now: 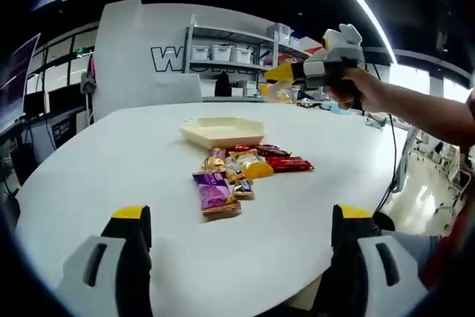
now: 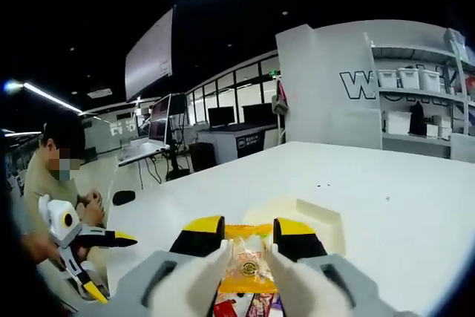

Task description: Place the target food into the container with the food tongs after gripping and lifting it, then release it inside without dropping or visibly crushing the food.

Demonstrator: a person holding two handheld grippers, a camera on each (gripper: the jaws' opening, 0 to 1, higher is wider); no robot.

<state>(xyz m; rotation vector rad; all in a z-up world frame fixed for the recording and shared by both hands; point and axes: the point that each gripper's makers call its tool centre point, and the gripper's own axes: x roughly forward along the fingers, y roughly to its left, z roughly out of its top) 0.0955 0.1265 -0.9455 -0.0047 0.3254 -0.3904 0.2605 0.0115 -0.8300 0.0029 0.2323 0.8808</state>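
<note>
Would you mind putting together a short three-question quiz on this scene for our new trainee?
1. True or false: the left gripper is open and holds nothing.
2. What is the right gripper clamped on? A) a purple packet B) an orange snack packet C) a spoon
3. Fill in: the cream container on the white table has ___ sides.

Key: 1 true; 2 B; 3 six.
</note>
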